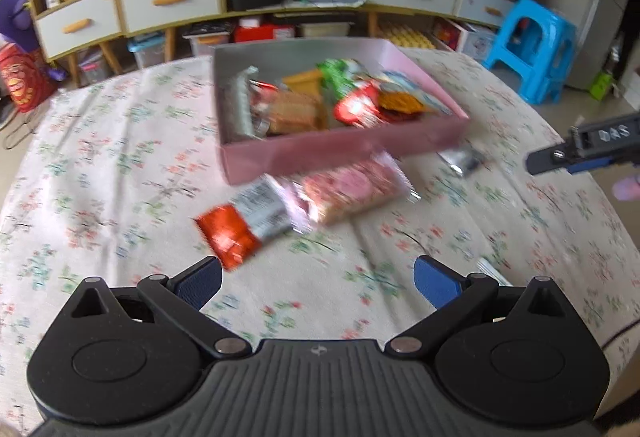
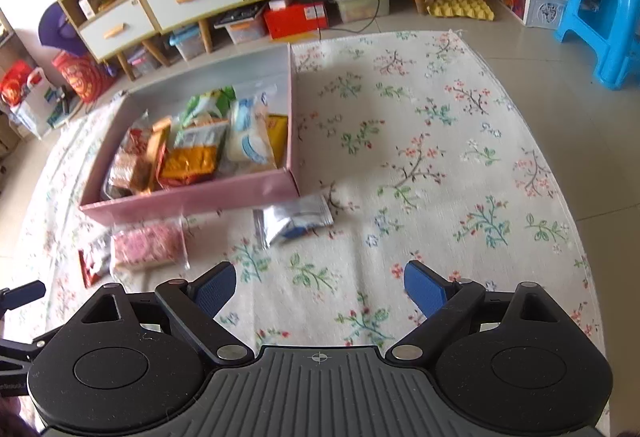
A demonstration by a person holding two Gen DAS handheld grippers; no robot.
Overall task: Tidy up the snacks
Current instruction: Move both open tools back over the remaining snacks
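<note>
A pink box (image 1: 344,153) (image 2: 192,197) holding several snack packets stands on the floral tablecloth. In front of it lie a pink wafer packet (image 1: 352,189) (image 2: 148,245), a red and silver packet (image 1: 240,229) (image 2: 92,265) and a silver and blue packet (image 1: 460,159) (image 2: 296,221). My left gripper (image 1: 318,281) is open and empty, just short of the red and silver packet. My right gripper (image 2: 320,289) is open and empty, short of the silver and blue packet. Its finger shows at the right of the left wrist view (image 1: 552,159).
The round table's edge (image 2: 560,165) curves close on the right. Behind it stand a low shelf unit with drawers (image 1: 168,1) and a blue plastic stool (image 1: 532,53) (image 2: 600,17). Storage boxes and an egg tray (image 2: 460,5) sit on the floor.
</note>
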